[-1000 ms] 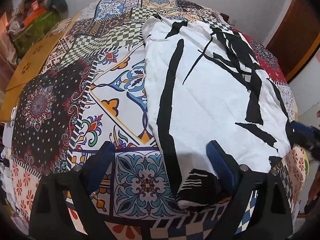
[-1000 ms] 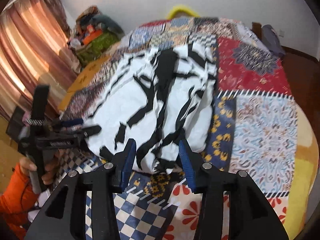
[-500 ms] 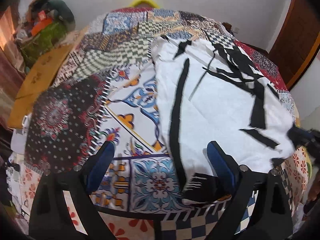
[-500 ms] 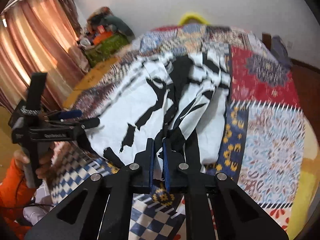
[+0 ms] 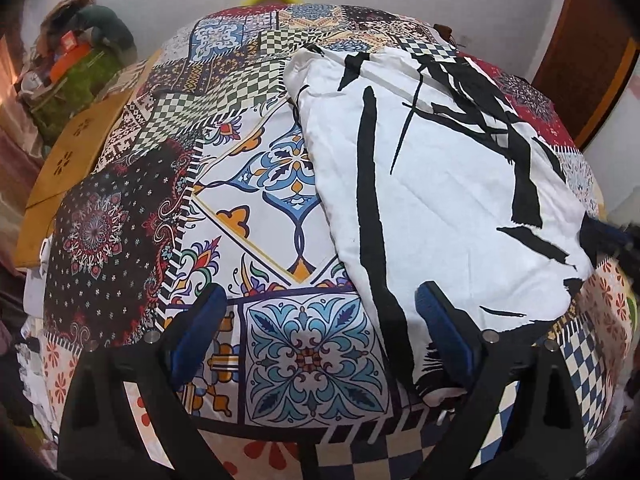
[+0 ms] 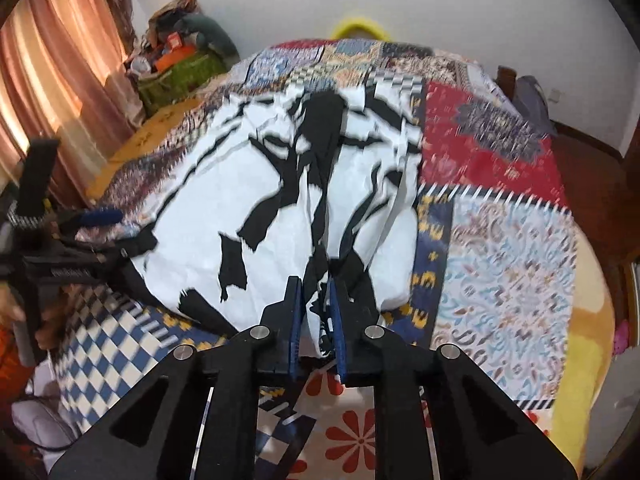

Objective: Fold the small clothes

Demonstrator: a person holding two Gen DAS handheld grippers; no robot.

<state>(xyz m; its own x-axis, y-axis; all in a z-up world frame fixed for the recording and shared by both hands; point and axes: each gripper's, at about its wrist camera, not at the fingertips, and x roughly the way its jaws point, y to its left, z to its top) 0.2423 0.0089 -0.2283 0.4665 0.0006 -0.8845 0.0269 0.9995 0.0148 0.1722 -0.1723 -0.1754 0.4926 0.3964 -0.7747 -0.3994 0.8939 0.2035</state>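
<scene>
Both tongs tilt down, right tongs (image 6: 314,312) pinching garment (image 6: 280,208).

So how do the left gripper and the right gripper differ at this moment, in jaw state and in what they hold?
The left gripper stands wide open; the right gripper is nearly closed, having just been closing. The left one grips nothing, one finger resting over the black-and-white patterned garment; the right one pinches that garment's bunched near edge. Both have blue-padded black fingers and point down at the patchwork bedspread.
</scene>
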